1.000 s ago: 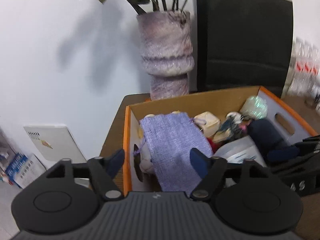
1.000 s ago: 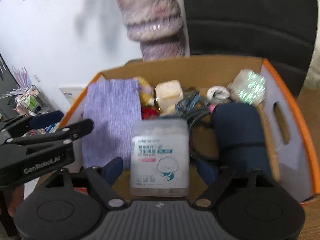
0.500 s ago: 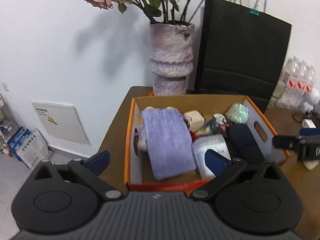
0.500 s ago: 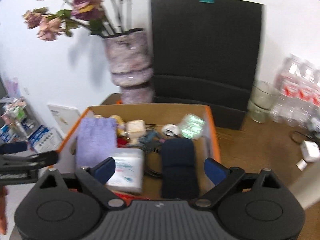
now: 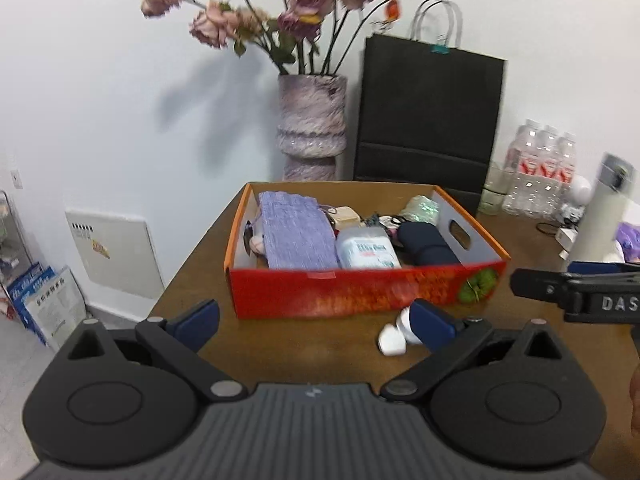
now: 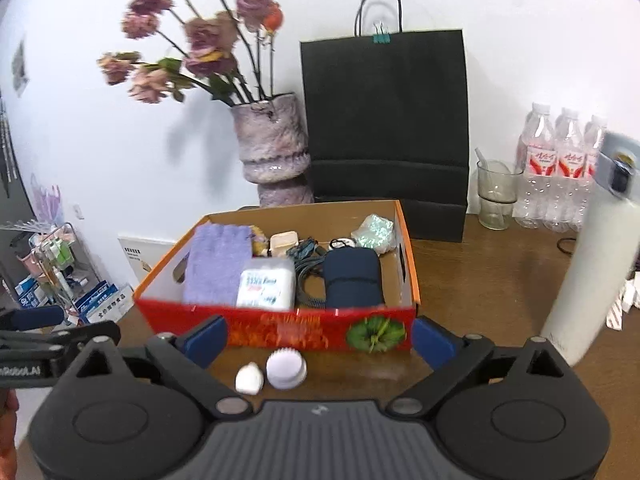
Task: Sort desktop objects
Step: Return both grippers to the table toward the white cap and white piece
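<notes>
An orange cardboard box (image 5: 360, 292) (image 6: 280, 330) stands on the brown desk. It holds a purple cloth pouch (image 5: 296, 236) (image 6: 216, 268), a white wipes pack (image 5: 366, 248) (image 6: 266, 284), a dark blue case (image 5: 426, 242) (image 6: 352, 276) and several small items. A small white brush head (image 6: 286, 368) and a white cap (image 6: 249, 379) lie on the desk before the box; the cap also shows in the left wrist view (image 5: 391, 339). My left gripper (image 5: 316, 322) and right gripper (image 6: 320, 338) are both open and empty, held back from the box front.
A purple vase (image 5: 312, 128) (image 6: 276, 152) with dried roses and a black paper bag (image 5: 428, 124) (image 6: 386, 128) stand behind the box. Water bottles (image 6: 560, 168), a glass (image 6: 496, 194) and a tall white bottle (image 6: 592, 272) are at the right. The desk's left edge drops to the floor.
Both grippers have drawn back and up from over the box. The wipes pack that lay between the right fingers now lies in the box. The box front and the items before it have come into view.
</notes>
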A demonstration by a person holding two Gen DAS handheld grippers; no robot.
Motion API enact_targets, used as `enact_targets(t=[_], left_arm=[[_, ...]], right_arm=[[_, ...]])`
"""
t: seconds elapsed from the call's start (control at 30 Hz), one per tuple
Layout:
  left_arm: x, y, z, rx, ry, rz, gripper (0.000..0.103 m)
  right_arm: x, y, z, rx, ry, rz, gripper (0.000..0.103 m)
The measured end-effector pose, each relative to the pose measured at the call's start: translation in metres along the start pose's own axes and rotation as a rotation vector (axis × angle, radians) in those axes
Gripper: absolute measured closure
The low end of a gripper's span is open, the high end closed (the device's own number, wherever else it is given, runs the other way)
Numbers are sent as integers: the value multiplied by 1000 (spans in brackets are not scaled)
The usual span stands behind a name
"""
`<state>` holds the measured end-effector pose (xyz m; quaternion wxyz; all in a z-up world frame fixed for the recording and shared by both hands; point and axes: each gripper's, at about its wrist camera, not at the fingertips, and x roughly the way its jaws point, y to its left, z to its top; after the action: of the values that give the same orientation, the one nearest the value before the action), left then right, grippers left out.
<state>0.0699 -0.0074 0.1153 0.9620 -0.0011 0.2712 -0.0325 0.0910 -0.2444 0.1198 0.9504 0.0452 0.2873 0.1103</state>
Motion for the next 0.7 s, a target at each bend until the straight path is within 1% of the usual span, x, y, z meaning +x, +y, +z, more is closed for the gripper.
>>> enact_targets(t=[0.1, 0.17, 0.27, 0.33, 0.43, 0.53, 0.7], left_arm=[[-23, -5, -34, 25, -69, 6, 0], [-33, -6, -53, 32, -71, -1, 0], [-49, -10, -77, 32, -44, -8, 0], [-60, -15, -94, 64, -49, -25, 0], [-72, -20, -118, 117, -54, -30, 0], [-74, -24, -131, 167, -52, -29, 0], [-61, -26, -128, 147, -27, -14, 0]], right_arm=[[-16, 1, -33, 4, -48, 23, 4], [-25, 1, -56, 19, -63, 26, 4], [-34, 4, -88, 23, -32, 21, 4], [-42, 6, -109, 17, -7, -3, 4], [-54, 9, -134, -1, 21, -9, 4], [-67, 12, -151, -33, 33, -9, 4], [-69, 14, -161, -61, 55, -19, 4]])
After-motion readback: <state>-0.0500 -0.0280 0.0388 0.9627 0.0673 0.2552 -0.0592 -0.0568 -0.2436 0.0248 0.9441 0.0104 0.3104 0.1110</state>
